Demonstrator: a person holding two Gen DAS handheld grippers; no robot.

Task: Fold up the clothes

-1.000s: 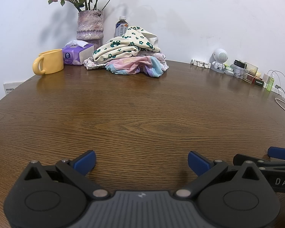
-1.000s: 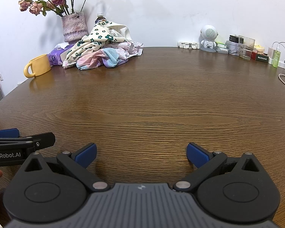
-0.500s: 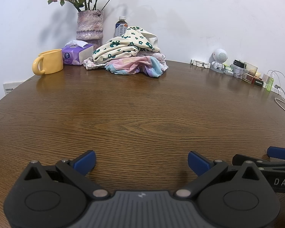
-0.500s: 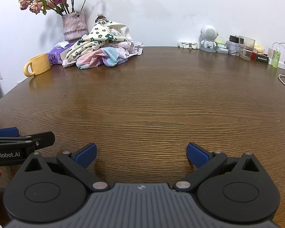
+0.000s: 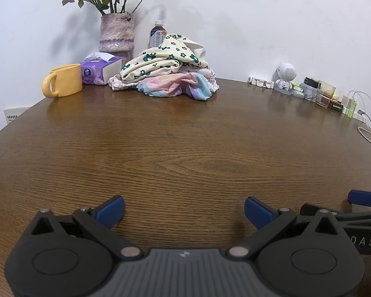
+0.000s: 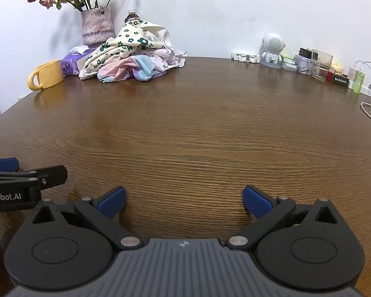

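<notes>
Toward eleven o'clock on the desk (image 5: 185, 148), the clothes pile (image 5: 165, 74) looks soft, light; take the floral top's edge, probably. Both grippers' fingers (image 5: 111, 210) spread, empty.

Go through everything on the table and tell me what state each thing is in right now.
Left tongs: open, empty.
Right tongs: open, empty.
Clothes pile: crumpled, unfolded, at the table's far side.
Yellow mug: upright.
Tissue box: open, a tissue sticking out.
Bottle: upright, capped.
Vase: upright, holding dried roses.
</notes>
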